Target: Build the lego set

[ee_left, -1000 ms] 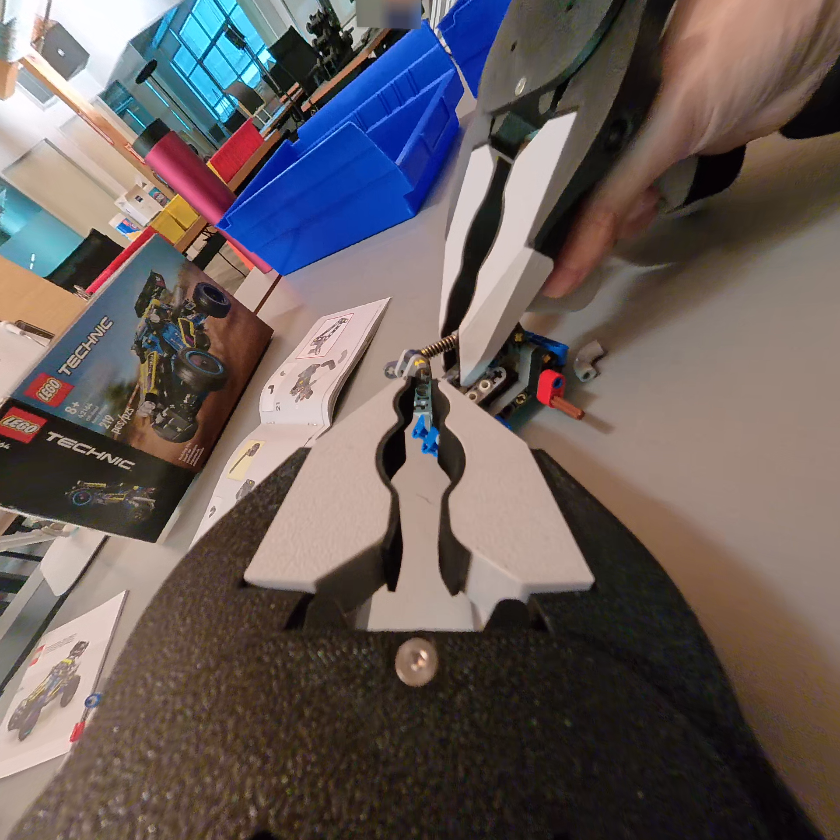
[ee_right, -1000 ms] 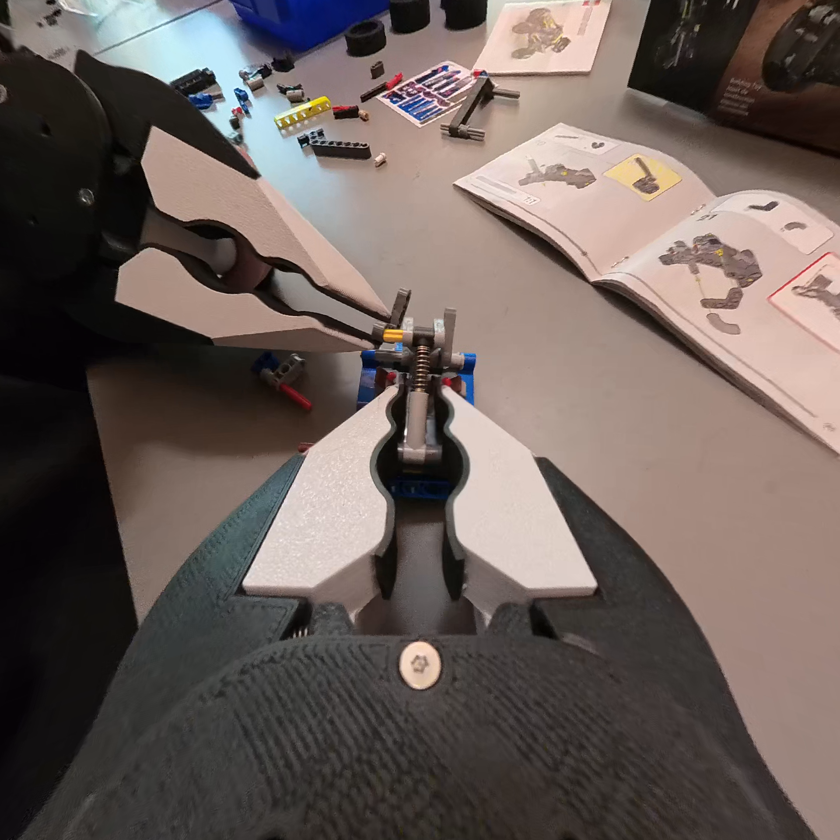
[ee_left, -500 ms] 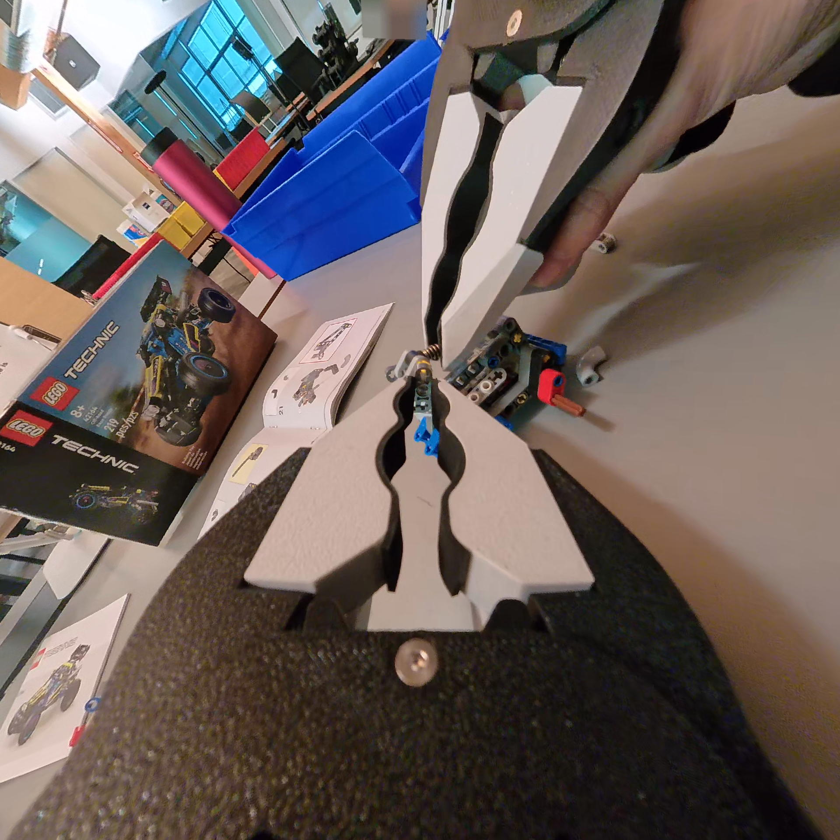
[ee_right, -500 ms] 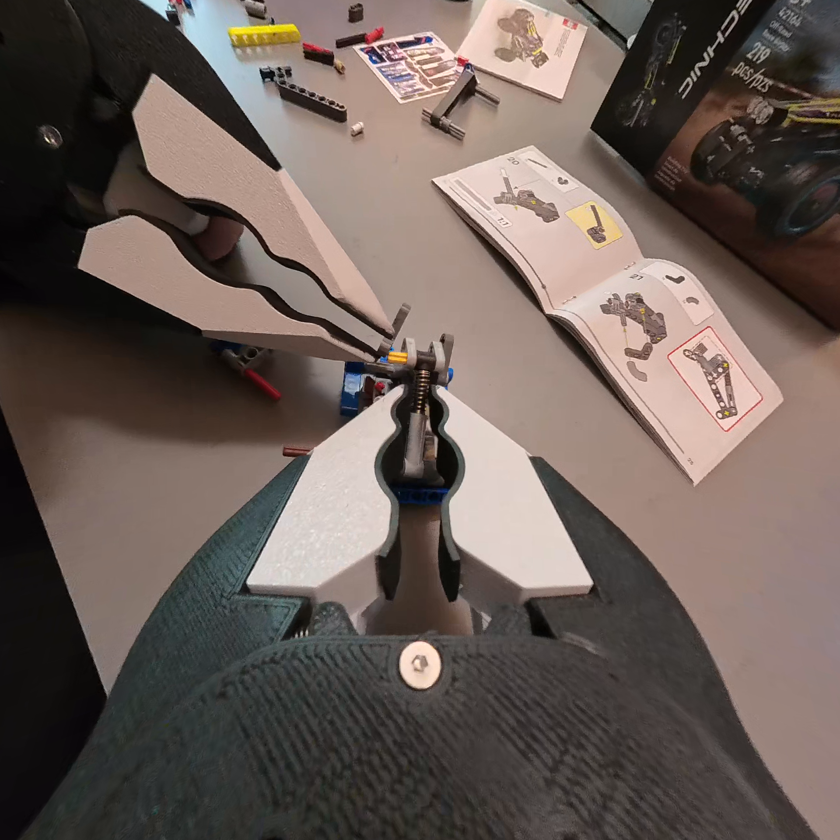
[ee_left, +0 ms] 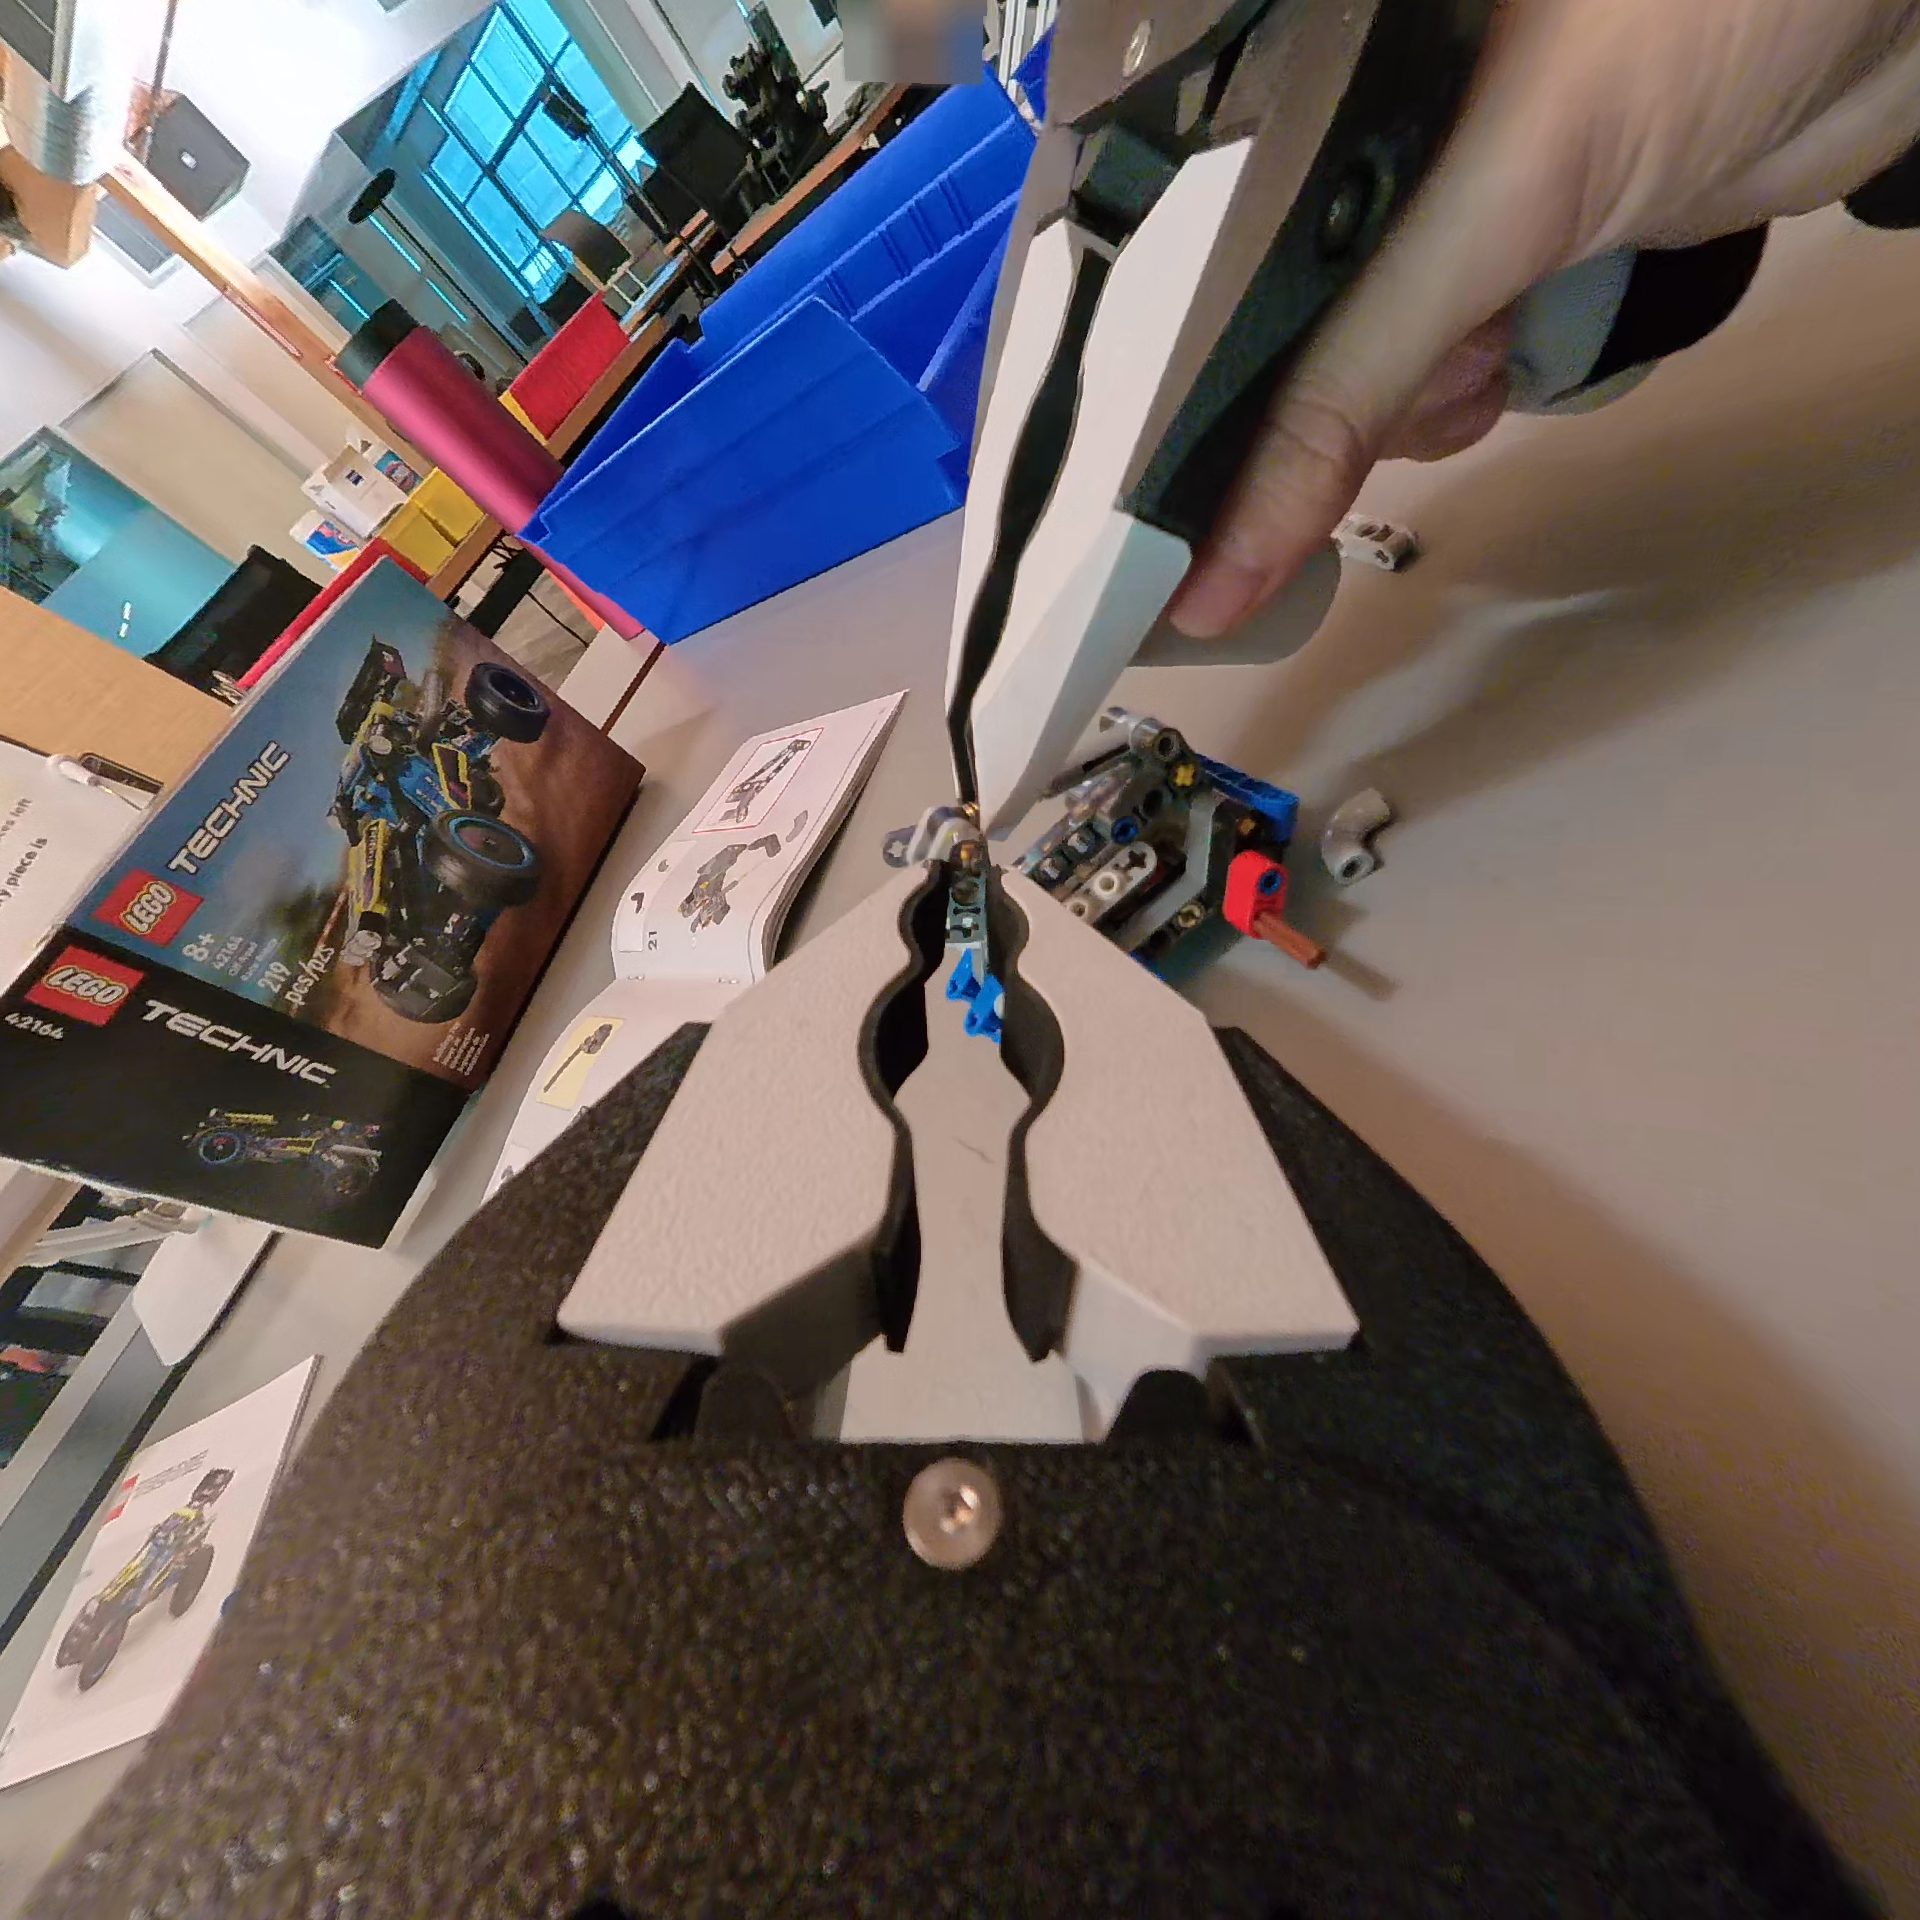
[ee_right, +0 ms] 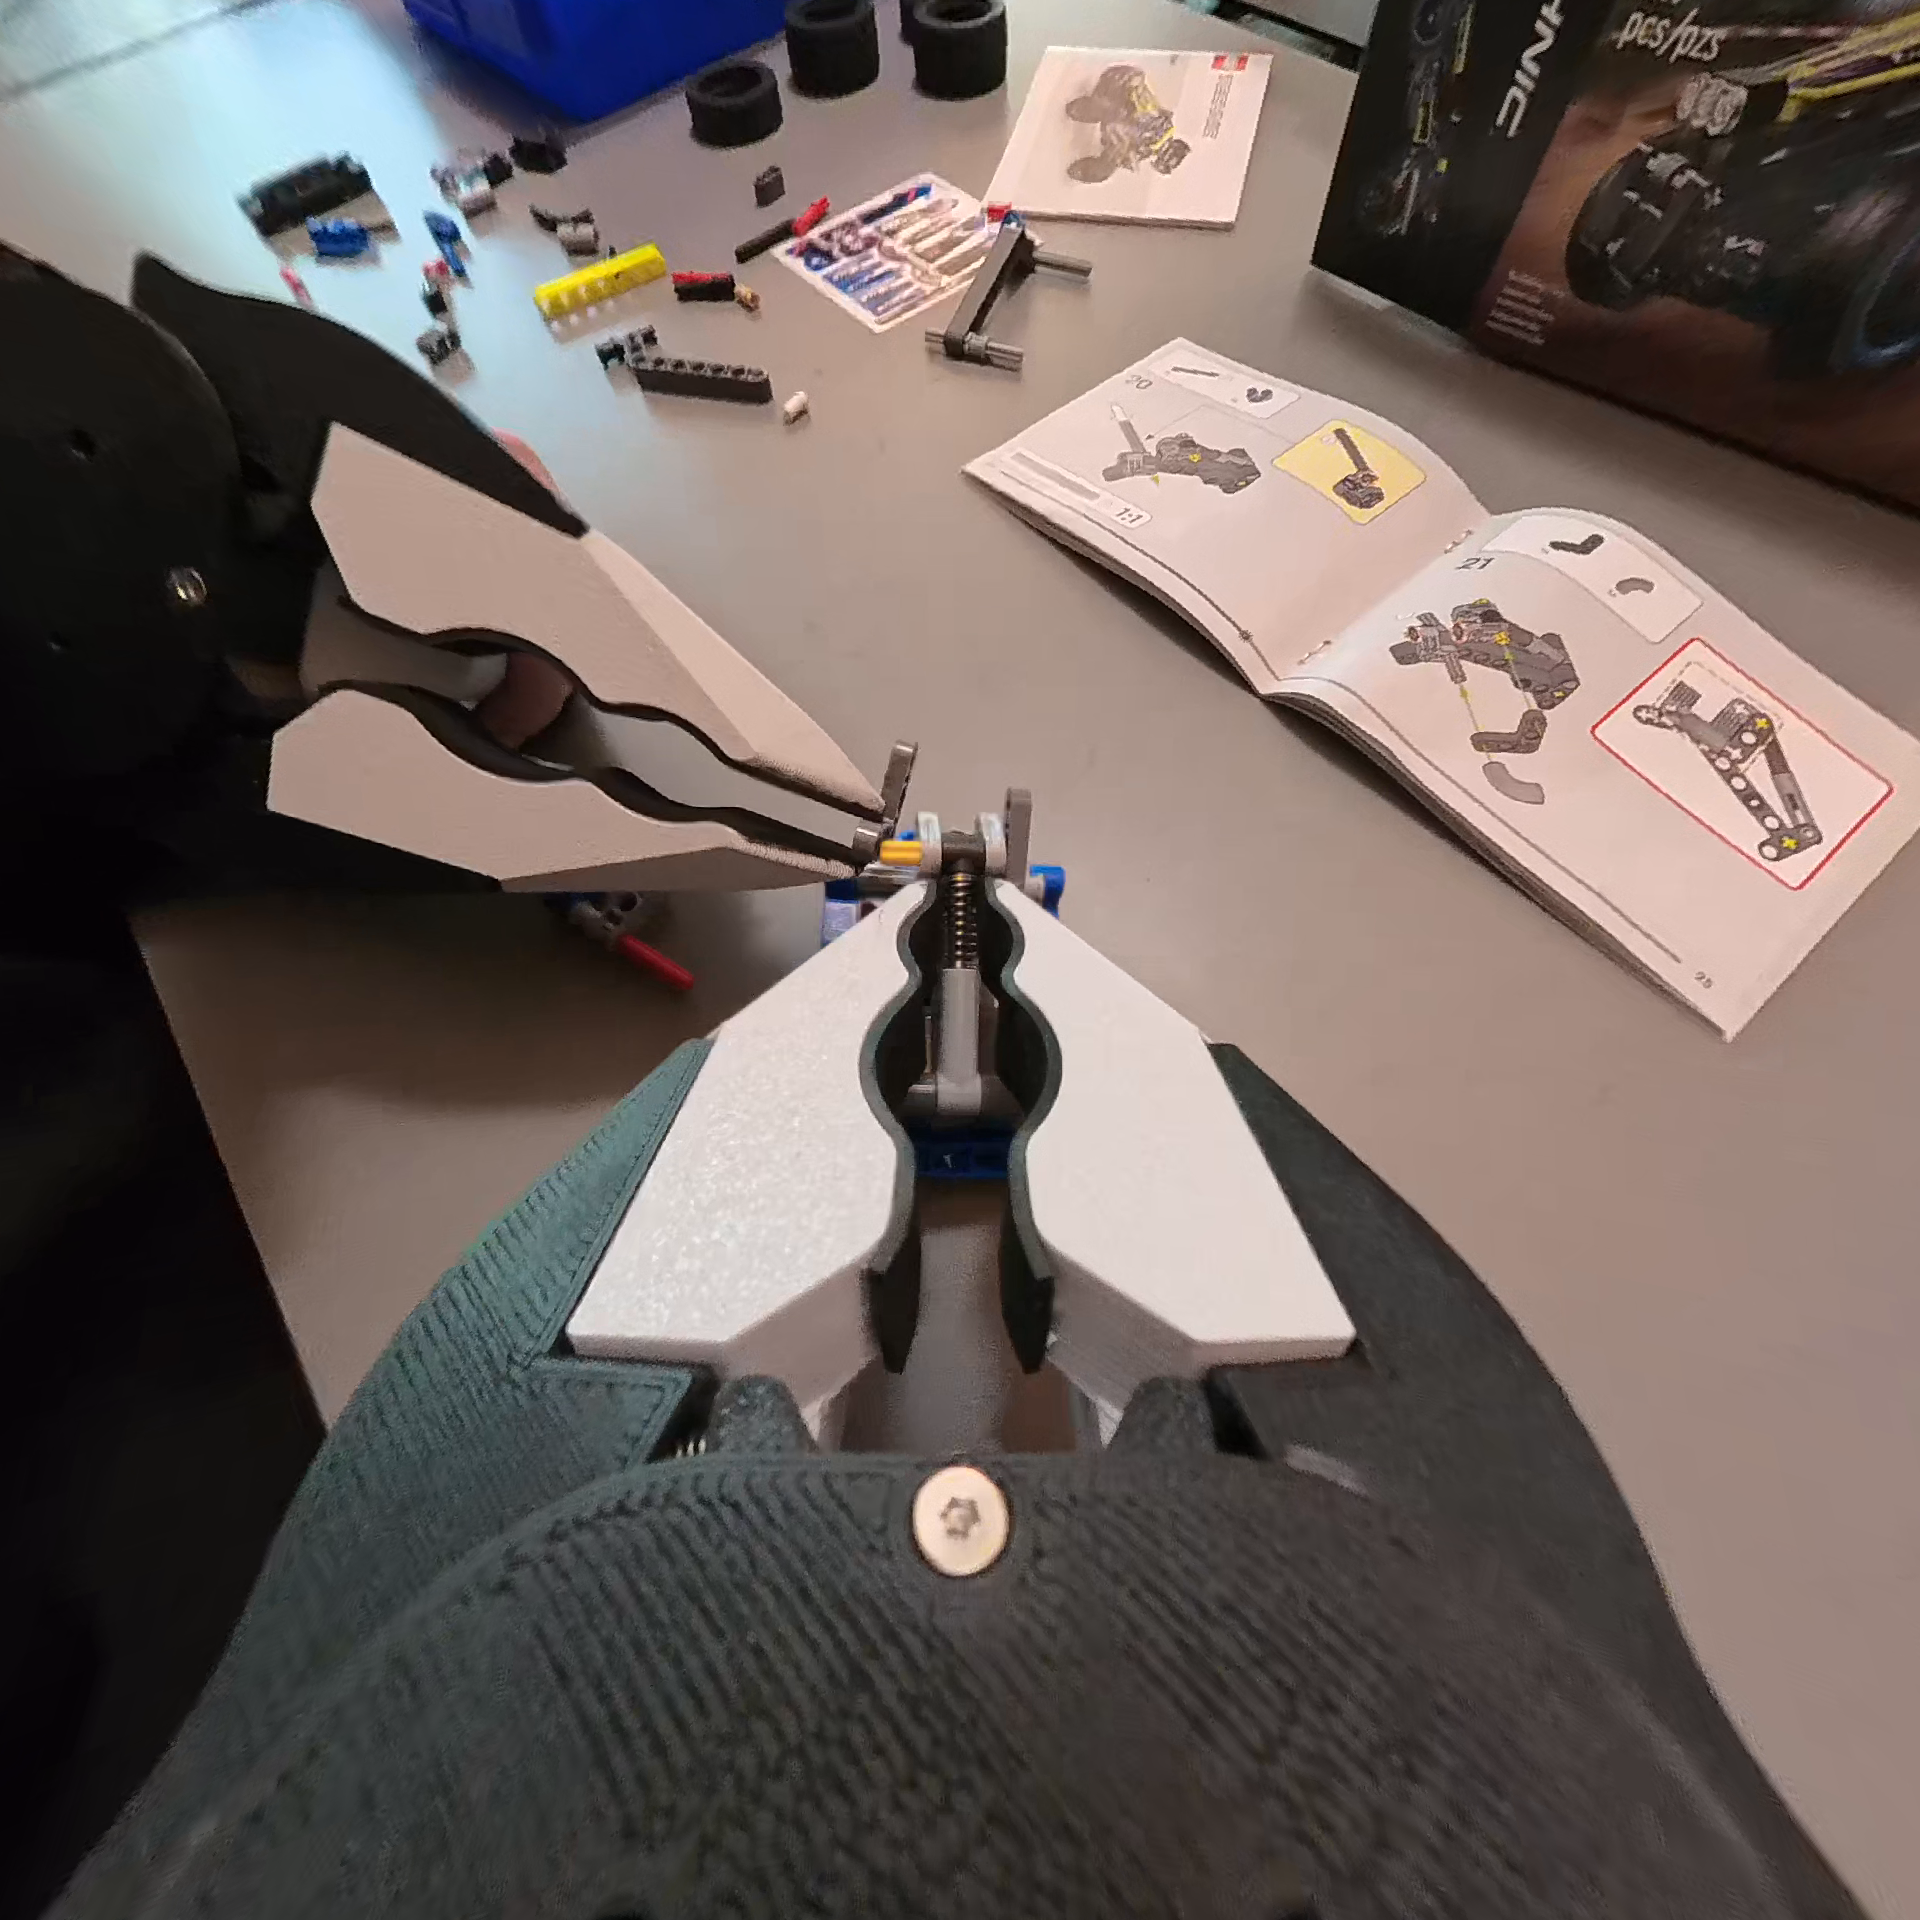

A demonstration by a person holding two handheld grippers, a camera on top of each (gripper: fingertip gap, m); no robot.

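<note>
Gripping a grey angled connector (ee_right: 891, 800) at centre frame, the left gripper (ee_right: 868, 826) should stay aligned with the yellow axle (ee_right: 900, 852) while the right gripper (ee_right: 961, 883) stays clamped on the spring shock absorber (ee_right: 961, 956).

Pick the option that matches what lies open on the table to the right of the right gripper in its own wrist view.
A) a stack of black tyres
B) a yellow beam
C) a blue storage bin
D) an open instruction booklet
D: the instruction booklet lies spread open on the grey table, its printed build diagrams facing up, to the right of the right gripper.
</note>
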